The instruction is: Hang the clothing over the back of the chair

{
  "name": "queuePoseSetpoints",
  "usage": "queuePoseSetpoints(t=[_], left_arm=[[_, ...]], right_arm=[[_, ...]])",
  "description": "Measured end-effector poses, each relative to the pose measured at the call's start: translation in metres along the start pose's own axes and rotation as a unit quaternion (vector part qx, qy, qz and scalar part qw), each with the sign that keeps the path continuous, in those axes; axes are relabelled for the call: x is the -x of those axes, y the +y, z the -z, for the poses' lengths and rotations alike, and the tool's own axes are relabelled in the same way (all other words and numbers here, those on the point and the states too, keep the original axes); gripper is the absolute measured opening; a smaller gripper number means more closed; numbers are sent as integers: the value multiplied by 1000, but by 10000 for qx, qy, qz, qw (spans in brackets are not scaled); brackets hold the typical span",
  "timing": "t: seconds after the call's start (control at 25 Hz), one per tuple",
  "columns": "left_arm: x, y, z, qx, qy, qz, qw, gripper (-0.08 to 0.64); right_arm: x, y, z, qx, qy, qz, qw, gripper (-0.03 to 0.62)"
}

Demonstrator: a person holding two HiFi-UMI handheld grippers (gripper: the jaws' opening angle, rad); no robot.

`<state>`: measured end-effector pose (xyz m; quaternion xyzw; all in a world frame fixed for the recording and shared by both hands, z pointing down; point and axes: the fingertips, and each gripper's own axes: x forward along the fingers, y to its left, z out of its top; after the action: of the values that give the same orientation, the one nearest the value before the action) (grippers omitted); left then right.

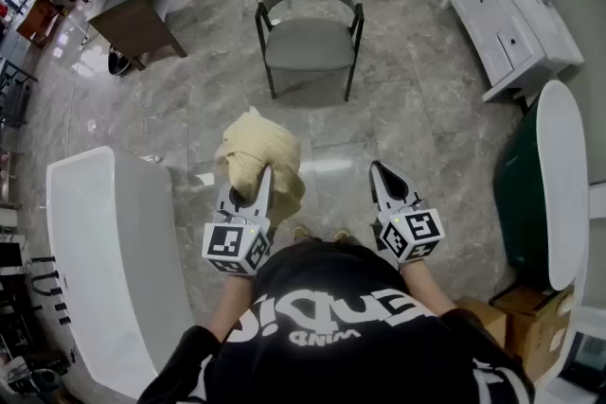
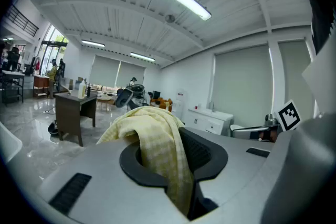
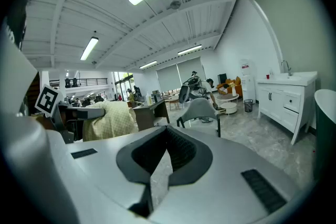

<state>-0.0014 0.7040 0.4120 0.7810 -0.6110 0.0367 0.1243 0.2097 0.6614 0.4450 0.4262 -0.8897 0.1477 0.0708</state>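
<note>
- While standing well back from the chair (image 1: 308, 24), holds both grippers out in front, side by side and tipped slightly down.
- Clamps the cloth (image 1: 258, 156) in the left gripper (image 1: 248, 189), jaws nearly together and pressed on a fold of fabric.
- Pale yellow and faintly checked, bunched in a heap over the jaw tips and draping down past the right-hand jaw, clear of the floor (image 1: 417, 118).
- In the left gripper view, fills the gap between the pads and spills forward over them, hiding much of the room beyond.
- Shows the right gripper (image 1: 379, 171) closed and empty, with the jaws meeting at the tips, only a thin wedge of floor visible between them farther back, and no contact with the cloth.
- Grippers well apart from each other, marker cubes turned up toward the head camera.
- Grey chair on dark legs, straight ahead across the floor, seat turned toward the person and back on the far side.
- Well apart from the cloth and from both grippers.
- Elsewhere, a white table (image 1: 104, 241) close on the left, a dark desk (image 1: 142, 24) far off to the left, a white cabinet (image 1: 511, 14) on the right and a box (image 1: 530, 322) low on the right.
</note>
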Motion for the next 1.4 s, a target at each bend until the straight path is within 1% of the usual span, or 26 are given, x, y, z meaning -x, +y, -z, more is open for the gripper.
queuePoseSetpoints(t=[0.28, 0.48, 0.64, 0.76, 1.04, 1.24, 1.4], left_arm=[[-12, 15, -1, -6, -29, 97, 9999, 84], [-19, 30, 2, 79, 63, 220, 9997, 84], [-26, 40, -3, 58, 9, 336, 9994, 84], [-37, 46, -6, 78, -7, 360, 9993, 84], [-78, 72, -15, 48, -36, 326, 9995, 84], [-119, 87, -27, -2, -57, 343, 9994, 84], [-159, 103, -41, 43, -49, 269, 9996, 84]], right_arm=[[-19, 1, -8, -158, -174, 24, 9997, 14], [-25, 2, -5, -216, -277, 214, 9992, 14], [-33, -2, -4, -289, -333, 363, 9984, 14], [-44, -6, -4, -310, -297, 375, 9984, 14], [-92, -18, -12, -214, -294, 273, 9990, 14], [-133, -45, -25, -226, -306, 258, 9989, 14], [-172, -66, -41, -249, -275, 154, 9992, 14]])
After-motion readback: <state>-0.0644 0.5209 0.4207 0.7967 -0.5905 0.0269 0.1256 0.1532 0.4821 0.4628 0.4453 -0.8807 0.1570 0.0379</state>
